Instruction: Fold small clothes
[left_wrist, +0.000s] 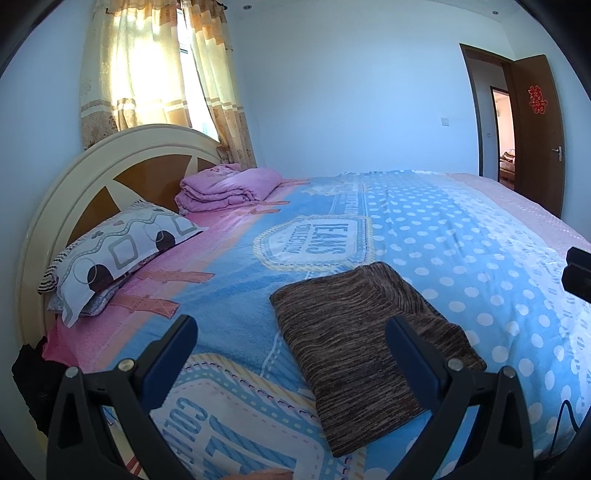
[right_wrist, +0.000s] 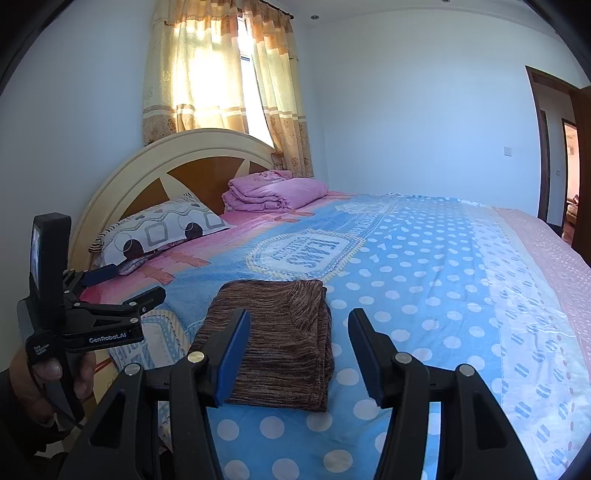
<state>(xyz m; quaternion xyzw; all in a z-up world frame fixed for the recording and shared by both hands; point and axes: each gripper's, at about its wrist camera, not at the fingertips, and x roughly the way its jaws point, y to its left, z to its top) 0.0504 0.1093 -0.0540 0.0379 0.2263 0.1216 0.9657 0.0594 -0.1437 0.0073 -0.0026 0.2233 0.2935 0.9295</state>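
A brown striped knit garment (left_wrist: 365, 343) lies folded into a neat rectangle on the blue bedspread (left_wrist: 461, 240); it also shows in the right wrist view (right_wrist: 280, 339). My left gripper (left_wrist: 291, 325) is open and empty, held above the garment's left side. It also shows from the side in the right wrist view (right_wrist: 136, 284), open, left of the garment. My right gripper (right_wrist: 299, 317) is open and empty, hovering just above the garment's near end. Its body edge (left_wrist: 578, 273) shows at the far right of the left wrist view.
A patterned pillow (left_wrist: 118, 254) and a folded pink blanket (left_wrist: 229, 188) lie by the curved headboard (left_wrist: 74, 184). Curtains (left_wrist: 155, 74) hang behind. An open brown door (left_wrist: 535, 129) stands at the right. Dotted bedspread (right_wrist: 443, 277) stretches to the right.
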